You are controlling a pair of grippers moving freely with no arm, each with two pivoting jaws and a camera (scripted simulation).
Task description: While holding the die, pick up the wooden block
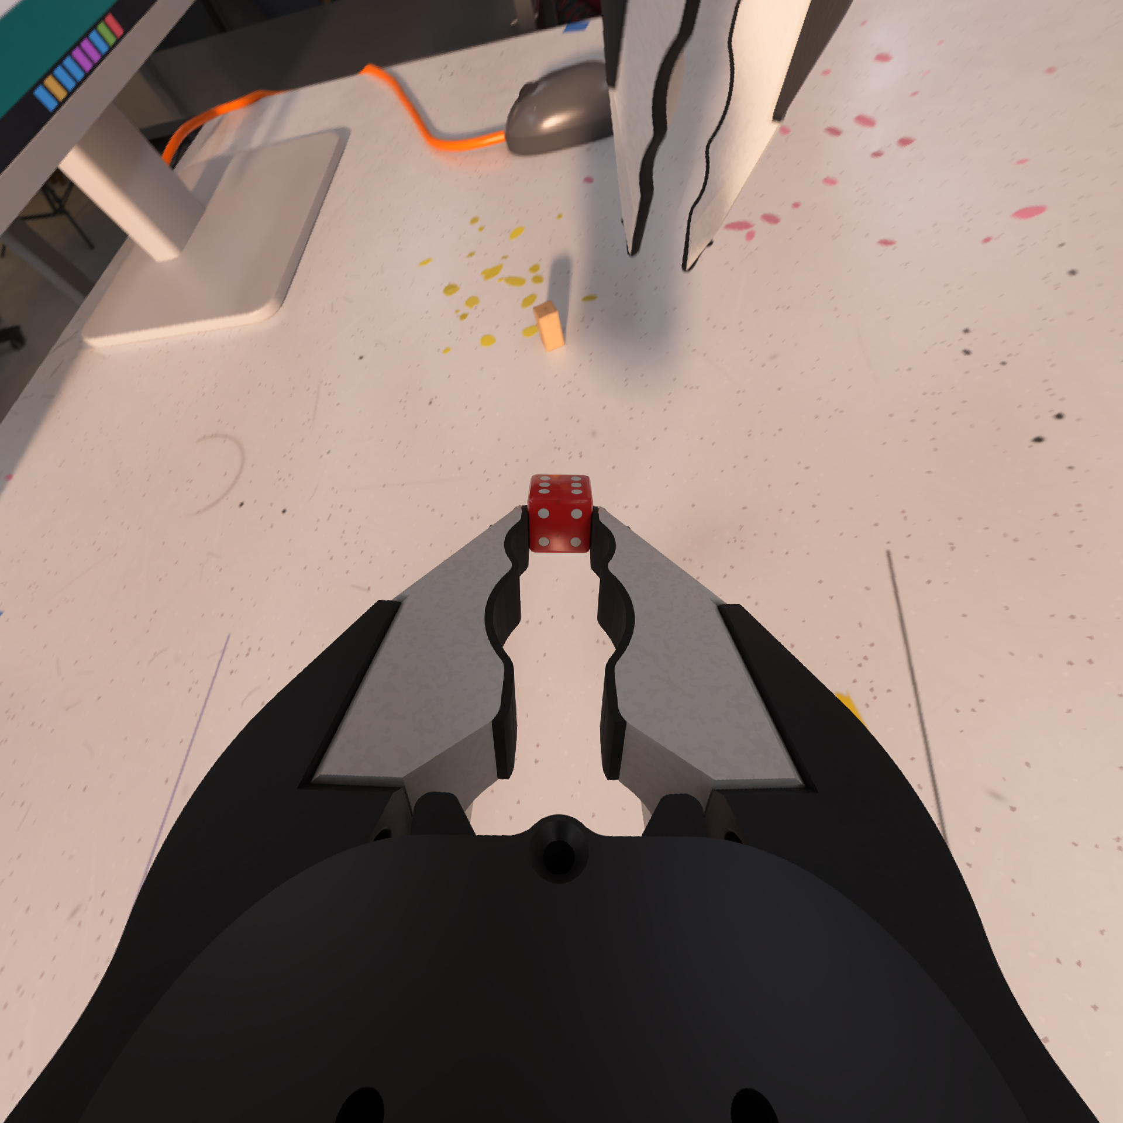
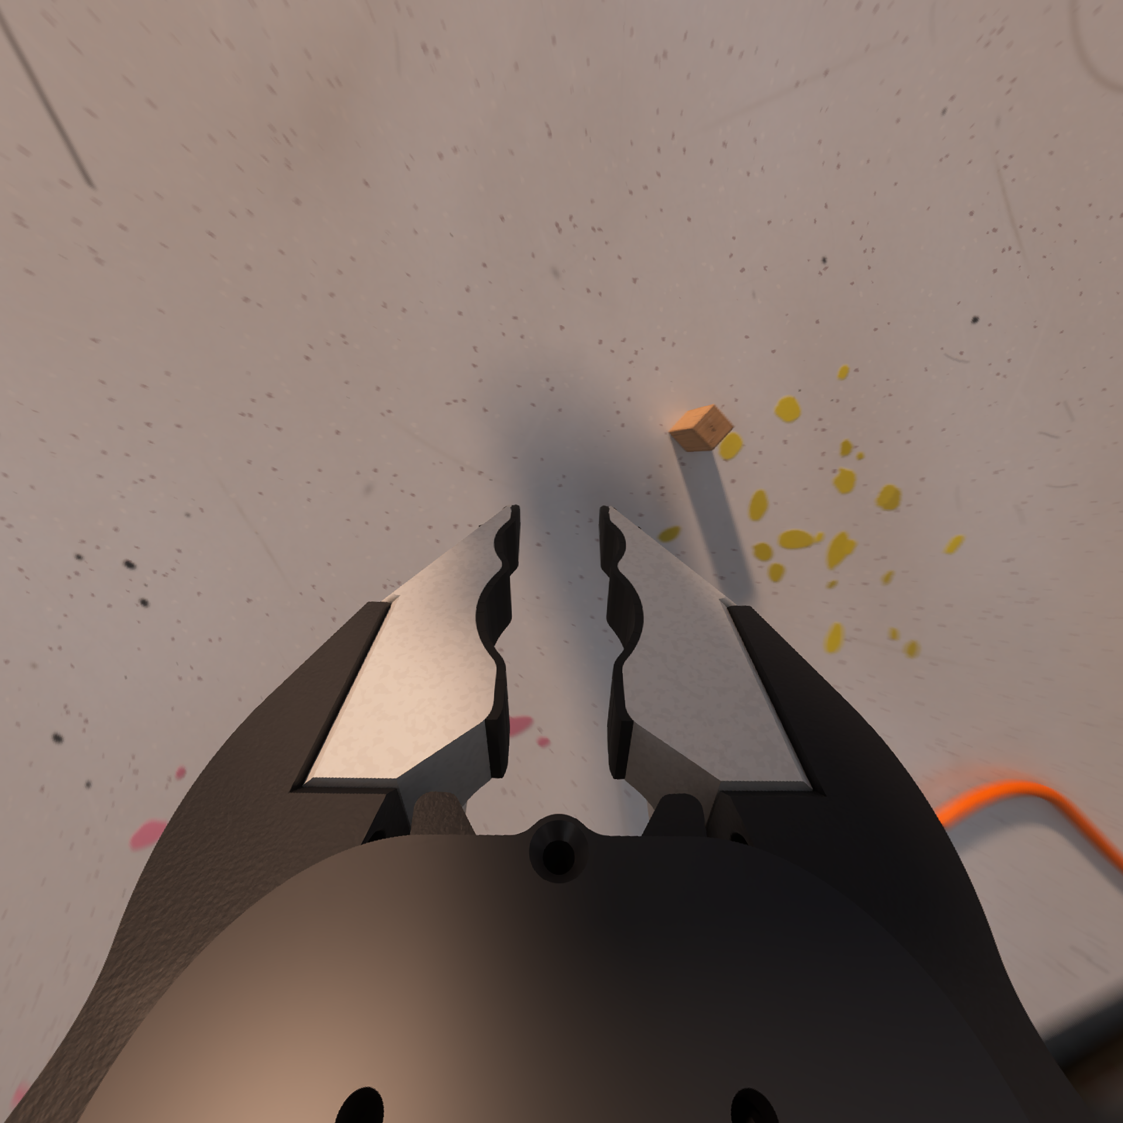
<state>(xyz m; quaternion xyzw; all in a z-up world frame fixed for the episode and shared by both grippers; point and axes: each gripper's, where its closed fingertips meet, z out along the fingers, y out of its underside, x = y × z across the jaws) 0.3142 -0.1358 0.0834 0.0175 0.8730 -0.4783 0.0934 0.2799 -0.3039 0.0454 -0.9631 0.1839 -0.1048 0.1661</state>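
My left gripper (image 1: 559, 516) is shut on a red die (image 1: 559, 513) with white pips, held between its fingertips above the white speckled table (image 1: 790, 486). The small wooden block (image 1: 550, 325) stands upright on the table farther ahead, among yellow paint spots. My right gripper (image 2: 559, 516) is open and empty, hanging above the table; the wooden block (image 2: 700, 429) lies ahead and to the right of its fingertips, apart from them. The right gripper also shows in the left wrist view (image 1: 659, 258), pointing down, above and right of the block.
A monitor stand (image 1: 212, 243) and a screen edge sit at the far left. A grey mouse (image 1: 556, 112) with an orange cable (image 1: 425, 121) lies at the back. Pink paint spots (image 1: 863, 121) mark the table at the right. The orange cable (image 2: 1033, 796) shows at lower right.
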